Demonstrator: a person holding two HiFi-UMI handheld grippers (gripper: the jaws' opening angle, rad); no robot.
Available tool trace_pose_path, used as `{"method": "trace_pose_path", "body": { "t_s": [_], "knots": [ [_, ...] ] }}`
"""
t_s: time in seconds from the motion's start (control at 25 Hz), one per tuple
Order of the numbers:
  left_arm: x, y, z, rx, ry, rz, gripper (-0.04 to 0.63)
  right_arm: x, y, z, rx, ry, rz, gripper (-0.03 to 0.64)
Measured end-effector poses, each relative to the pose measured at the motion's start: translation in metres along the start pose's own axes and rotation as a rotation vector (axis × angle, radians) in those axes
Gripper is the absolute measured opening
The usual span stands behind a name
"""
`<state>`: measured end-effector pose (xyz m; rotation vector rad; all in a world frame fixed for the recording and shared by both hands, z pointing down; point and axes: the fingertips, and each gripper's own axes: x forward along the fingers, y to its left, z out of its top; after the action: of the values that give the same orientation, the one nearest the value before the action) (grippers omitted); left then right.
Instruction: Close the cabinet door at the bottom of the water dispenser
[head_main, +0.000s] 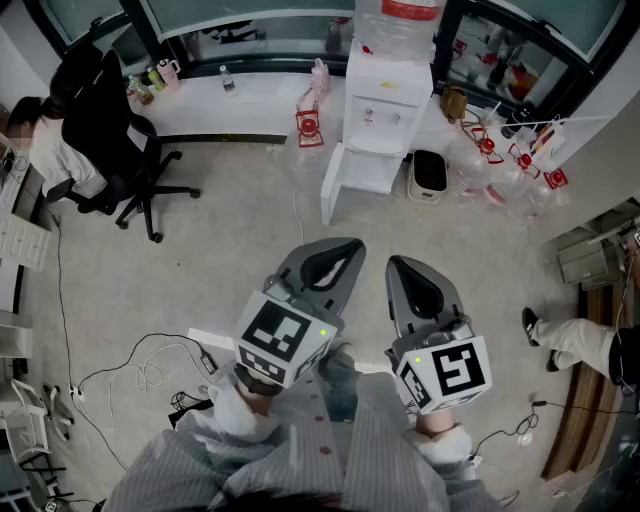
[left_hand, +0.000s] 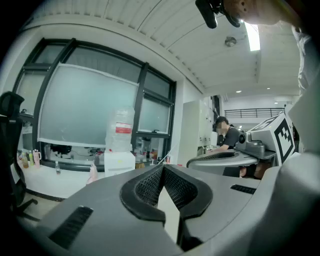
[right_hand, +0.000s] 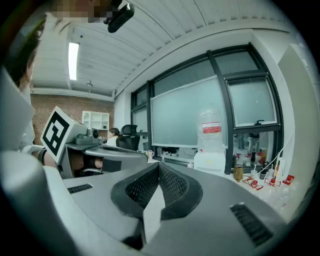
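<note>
**Head view.** Left gripper (head_main: 338, 252) and right gripper (head_main: 405, 270) are held side by side and nearly level, well short of the water dispenser (head_main: 388, 95). The dispenser stands at the far edge of the floor (head_main: 230, 230), under the windows. Its cabinet door (head_main: 333, 186) stands swung out to the picture's left, so the task is not yet begun. Cables (head_main: 150, 365) lie on the floor at the near left.

**Left gripper view.** Jaws of the left gripper (left_hand: 162, 168) are pressed together on nothing. The water dispenser (left_hand: 120, 161) is far ahead, and its door is hidden behind the gripper body.

**Right gripper view.** Jaws of the right gripper (right_hand: 159, 166) are likewise closed and empty, with the water dispenser (right_hand: 210, 161) distant.

**Suggested technique.** Approach first. Then set one closed tip against the door's outer face near its free edge and push steadily along the hinge arc until the door sits flush.
</note>
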<state>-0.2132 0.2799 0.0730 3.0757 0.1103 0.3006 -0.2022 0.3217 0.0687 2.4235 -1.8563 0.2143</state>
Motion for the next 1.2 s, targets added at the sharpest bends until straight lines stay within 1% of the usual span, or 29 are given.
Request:
{"method": "trace_pose_path", "body": {
  "t_s": [0.36, 0.88, 1.2],
  "knots": [
    [0.001, -0.007, 0.002, 0.002, 0.007, 0.018, 0.011, -0.01, -0.004, 0.002, 0.003, -0.011, 0.014, 0.014],
    [-0.003, -0.021, 0.003, 0.0, -0.014, 0.085, 0.011, -0.033, -0.012, -0.001, -0.01, -0.023, 0.049, 0.014],
    [0.006, -0.008, 0.005, 0.0, -0.013, 0.109, 0.011, -0.025, -0.024, -0.003, -0.002, -0.022, 0.057, 0.014]
  ]
}}
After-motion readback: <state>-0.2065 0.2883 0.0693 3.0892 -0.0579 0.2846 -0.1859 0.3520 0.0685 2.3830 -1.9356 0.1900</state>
